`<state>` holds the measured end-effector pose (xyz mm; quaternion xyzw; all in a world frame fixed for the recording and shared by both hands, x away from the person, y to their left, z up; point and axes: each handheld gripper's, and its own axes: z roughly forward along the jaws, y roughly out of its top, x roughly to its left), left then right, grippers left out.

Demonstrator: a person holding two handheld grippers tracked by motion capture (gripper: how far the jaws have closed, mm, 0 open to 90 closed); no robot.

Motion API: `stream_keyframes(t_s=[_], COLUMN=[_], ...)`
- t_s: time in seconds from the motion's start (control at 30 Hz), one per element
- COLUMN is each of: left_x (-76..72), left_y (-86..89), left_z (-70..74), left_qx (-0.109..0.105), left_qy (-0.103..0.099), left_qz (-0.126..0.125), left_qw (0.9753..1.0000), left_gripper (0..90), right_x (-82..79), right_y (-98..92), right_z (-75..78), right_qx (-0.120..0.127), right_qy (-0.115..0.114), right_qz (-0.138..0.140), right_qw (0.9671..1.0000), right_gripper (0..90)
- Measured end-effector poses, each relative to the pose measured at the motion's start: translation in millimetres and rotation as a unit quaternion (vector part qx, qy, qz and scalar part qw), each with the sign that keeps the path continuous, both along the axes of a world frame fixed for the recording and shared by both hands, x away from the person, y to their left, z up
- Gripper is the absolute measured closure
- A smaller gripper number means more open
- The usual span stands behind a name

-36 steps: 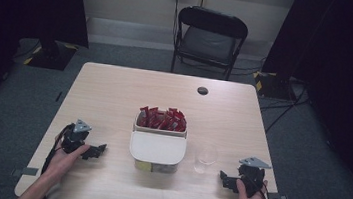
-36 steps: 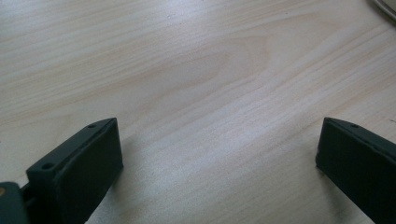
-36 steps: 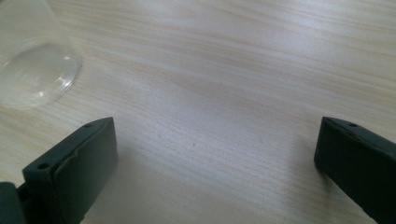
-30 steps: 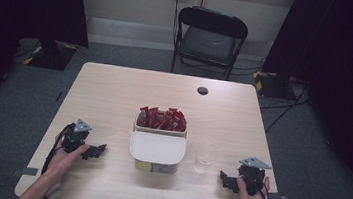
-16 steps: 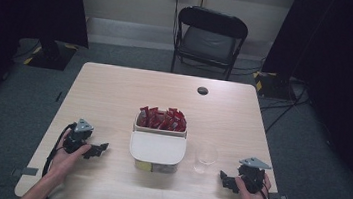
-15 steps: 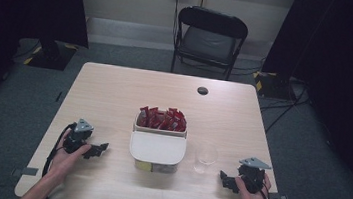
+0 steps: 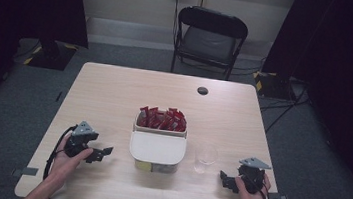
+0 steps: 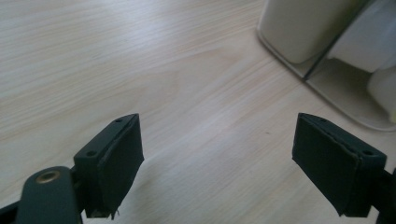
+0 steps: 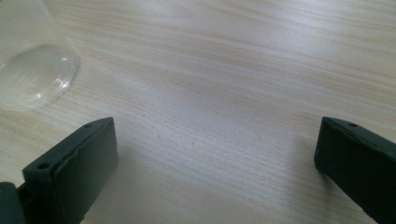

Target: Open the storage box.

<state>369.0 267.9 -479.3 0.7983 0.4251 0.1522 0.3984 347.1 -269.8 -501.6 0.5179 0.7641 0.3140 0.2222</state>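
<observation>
Biggest risk, judged from the layout: knocking over the clear cup (image 7: 205,156), low and right of centre in the high view, just beside the white container (image 7: 157,147). Light, empty-looking and hard to see against the pale worktop (image 7: 115,92), so likely to tip or skate away under a sideways nudge from the right gripper (image 7: 228,180) coming in from the lower right. Same cup at the upper left of the right gripper view (image 9: 32,56), near the left jaw but apart from it. Second risk: shoving the container and spilling the red packets (image 7: 162,119) piled in its far half, should the left gripper (image 7: 100,152) push in from the lower left; container corner at the upper right of the left gripper view (image 8: 308,32).

Left gripper: jaws spread wide, nothing between them, bare wood below. Right gripper: jaws likewise wide apart, holding nothing, touching nothing visible. Both low over the worktop, contact with it unclear
</observation>
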Motion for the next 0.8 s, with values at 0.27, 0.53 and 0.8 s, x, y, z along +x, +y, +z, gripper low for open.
stream_keyframes(t_s=[0.27, 0.53, 0.8], left_x=[-5.4, -6.3, -9.5], left_y=[-11.9, -21.5, -32.9], left_z=[1.7, 1.8, 4.7], left_qx=[0.004, -0.001, -0.005], left_qy=[-0.008, -0.005, 0.000], left_qz=[-0.014, -0.034, -0.056], left_qw=[0.9999, 0.9994, 0.9984], left_gripper=[16.0, 16.0, 16.0], right_x=[0.0, 0.0, 0.0], right_y=[0.0, 0.0, 0.0], right_z=[-0.1, 0.0, 0.0], right_qx=[0.000, 0.000, 0.000], right_qy=[0.000, 0.000, 0.000], right_qz=[0.000, 0.000, 0.000], right_qw=[1.0000, 1.0000, 1.0000], right_gripper=[0.0, 0.0, 0.0])
